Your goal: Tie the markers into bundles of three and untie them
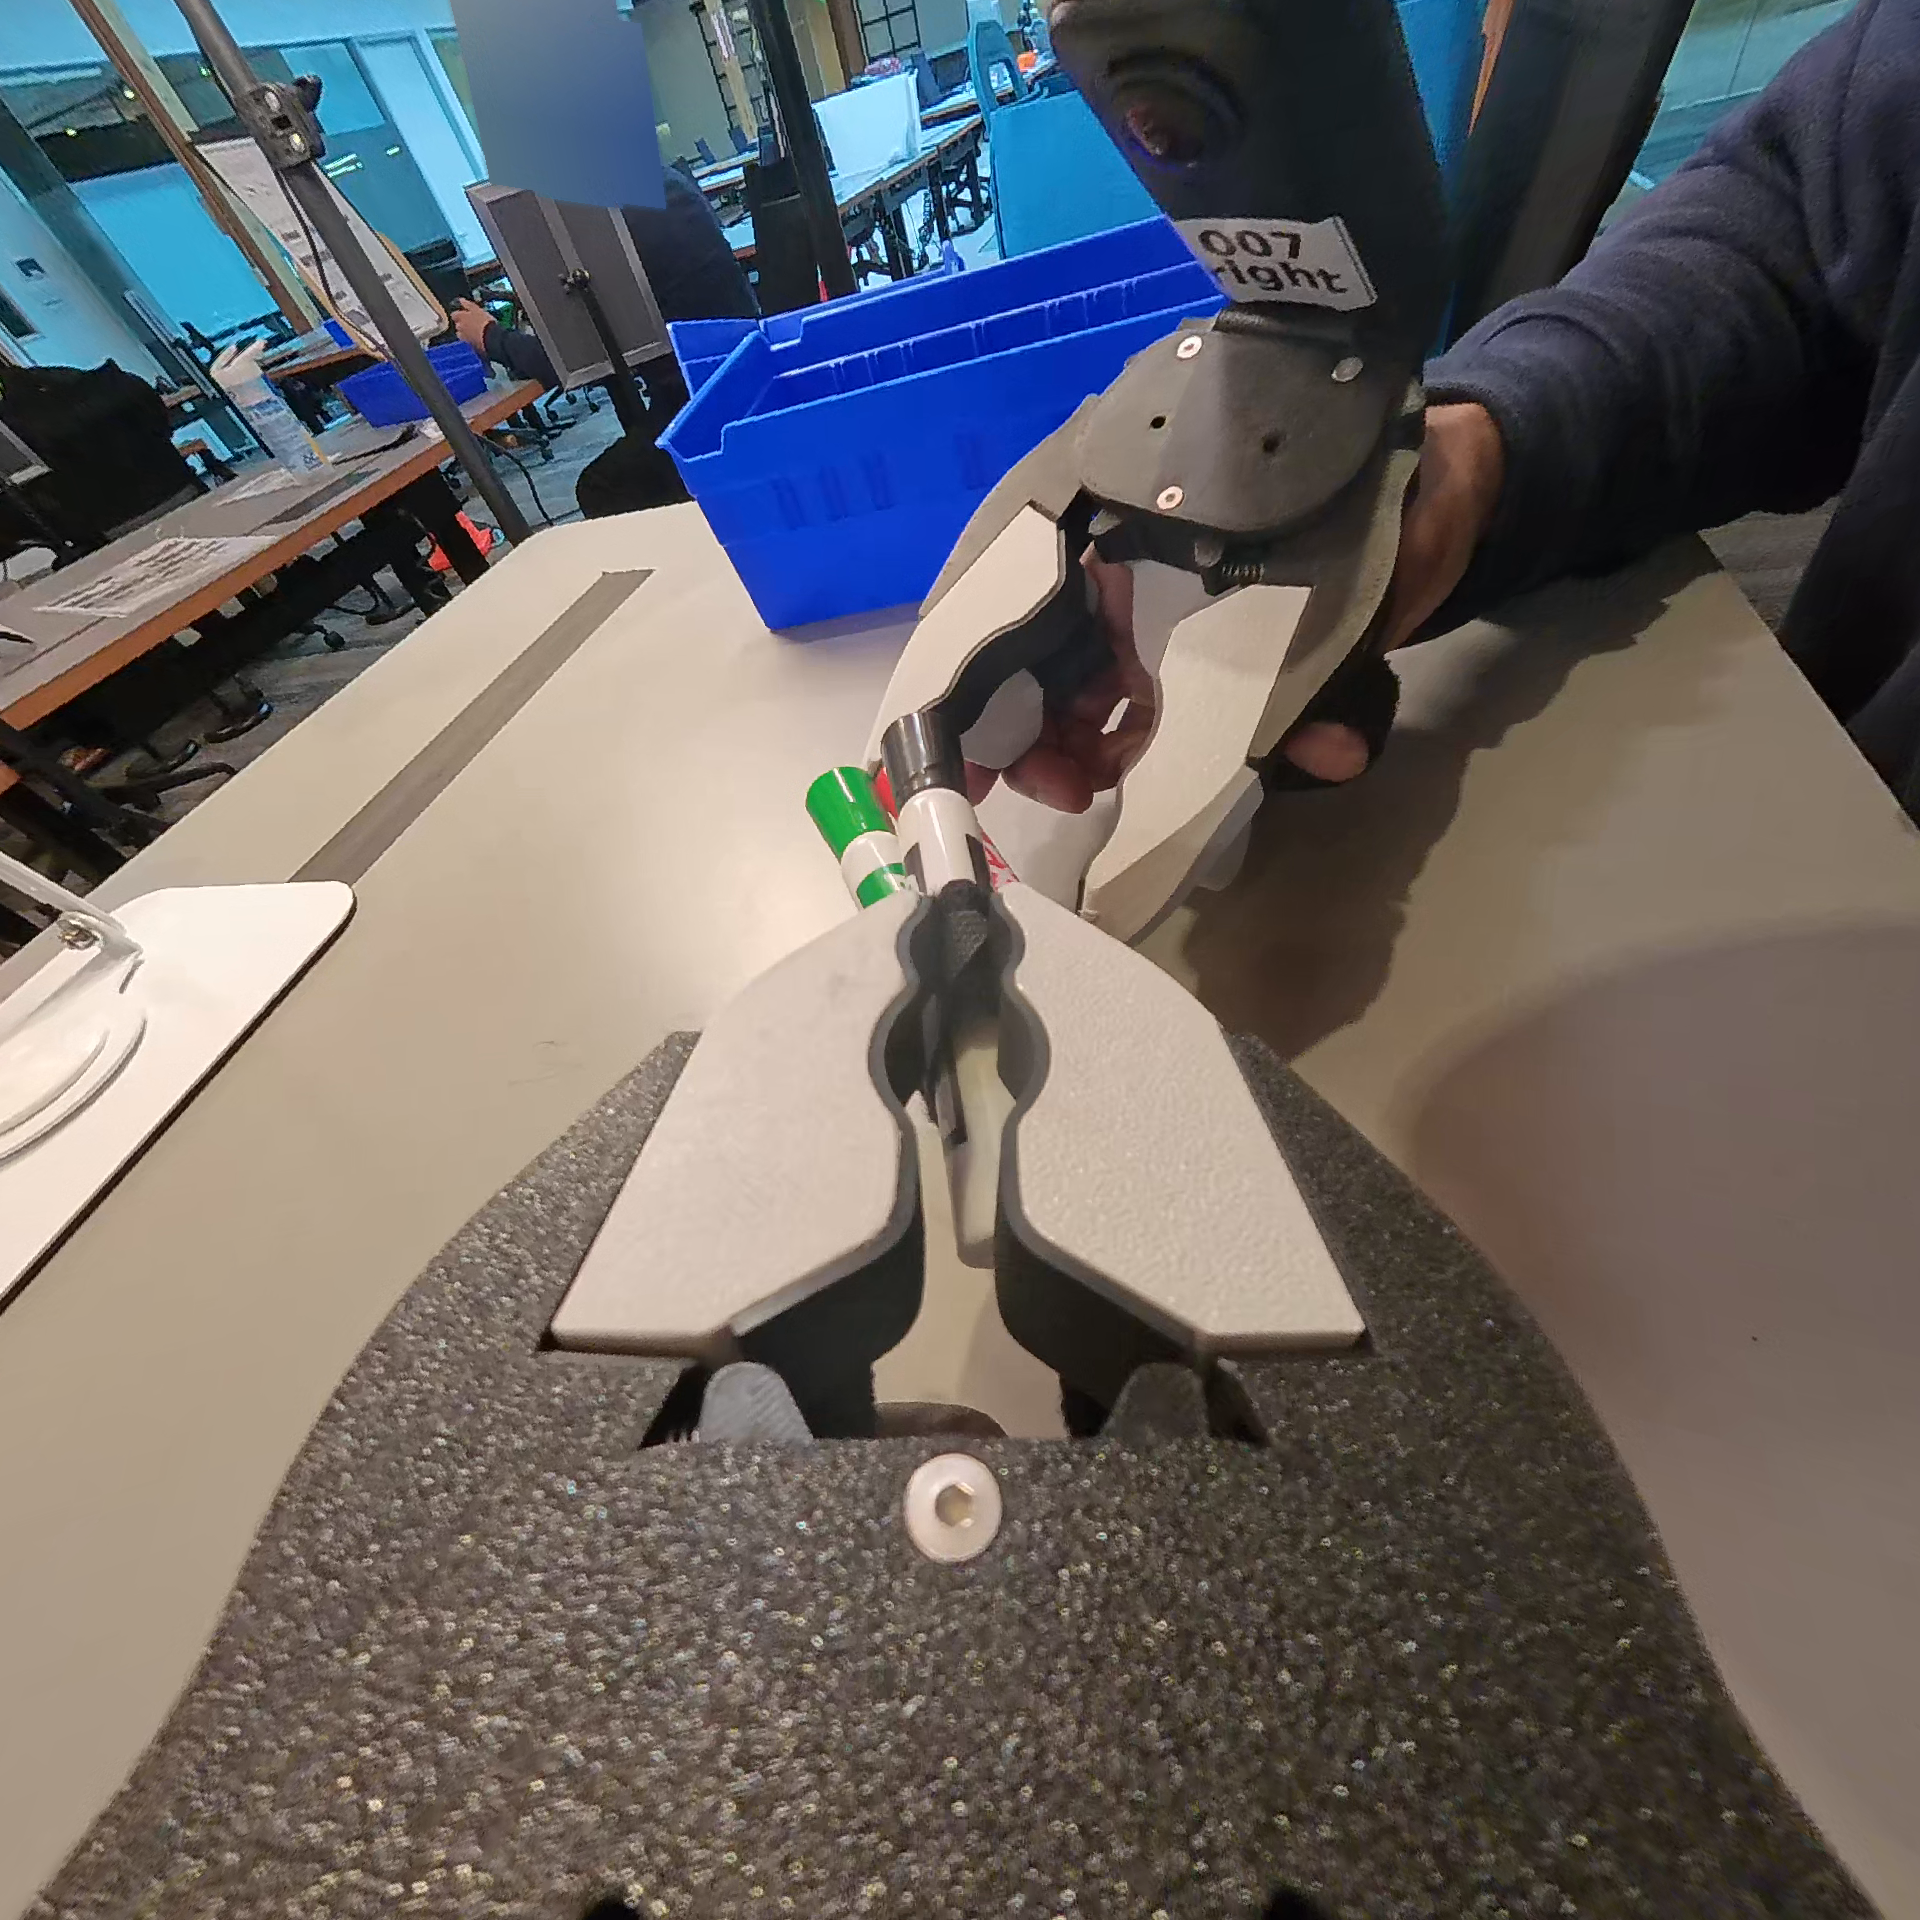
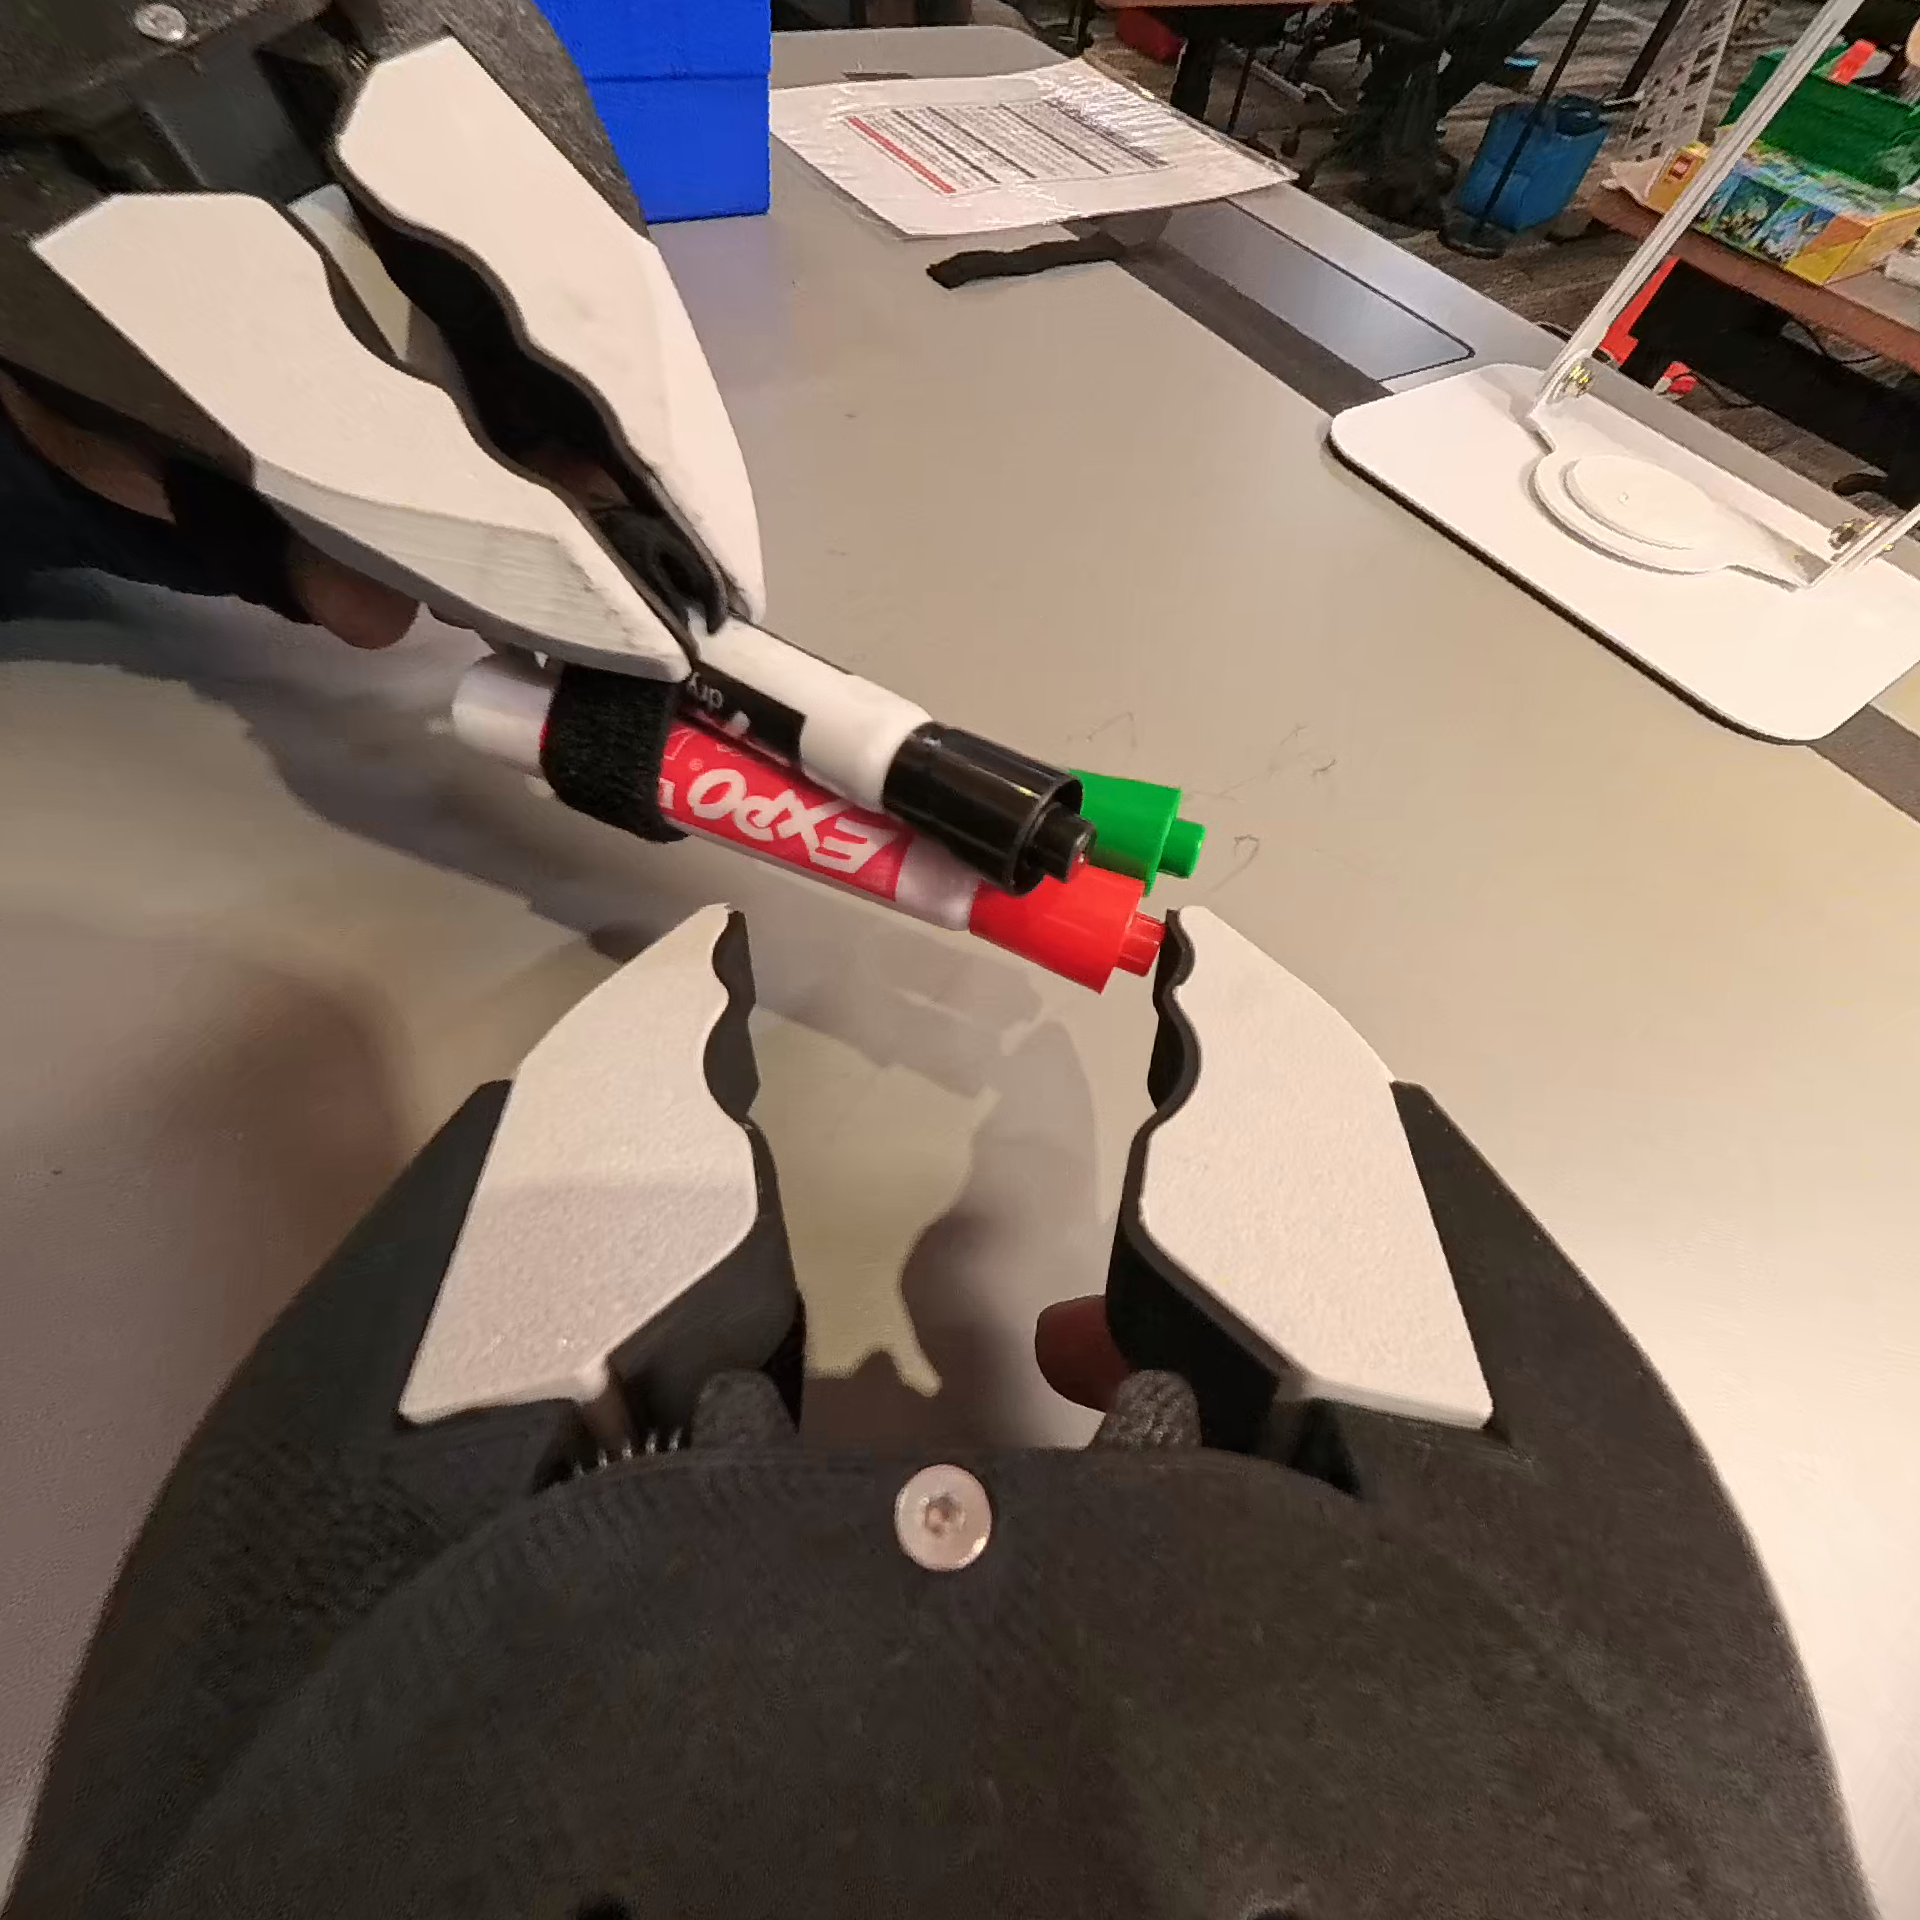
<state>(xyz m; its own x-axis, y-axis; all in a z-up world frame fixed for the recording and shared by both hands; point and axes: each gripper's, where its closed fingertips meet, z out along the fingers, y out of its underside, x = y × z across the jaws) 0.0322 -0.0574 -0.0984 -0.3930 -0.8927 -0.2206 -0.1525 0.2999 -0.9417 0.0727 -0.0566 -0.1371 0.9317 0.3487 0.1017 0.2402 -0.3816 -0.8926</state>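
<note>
1. Broadly, the grey table [image 1: 540, 727] was seen in both views, but its far things were split: the blue bin [image 1: 883, 436] was shown whole only in the left wrist view, while the printed sheet in plastic [image 2: 1023, 140] and a loose black strap [image 2: 1013, 265] beside it were shown only in the right wrist view.
2. The white stand base [image 2: 1621, 540] was seen at the table's edge in both views; its clear upright was plainer in the right wrist view.
3. The right gripper [image 2: 951, 925] was seen with its jaws spread wide and nothing pressed between them. The left wrist view showed the gloved hand [image 1: 1340, 717] behind it, which its own view did not.
4. The left gripper [image 1: 961, 914] was seen with its jaws nearly together, pinched on the black strap tail [image 1: 961, 966] and the white barrel under it. From its own view the wrap around the bundle was hidden.
5. The marker bundle [image 2: 831, 810] was held above the table, tilted, just ahead of the right gripper's fingertips. Only the right wrist view showed the strap loop [image 2: 603, 758] around the barrels.
6. The red cap [image 2: 1070, 925] was seen just beside the right gripper's outer fingertip; whether they touched could not be told. The black cap [image 2: 987, 810] and green cap [image 2: 1138, 821] lay above it.
</note>
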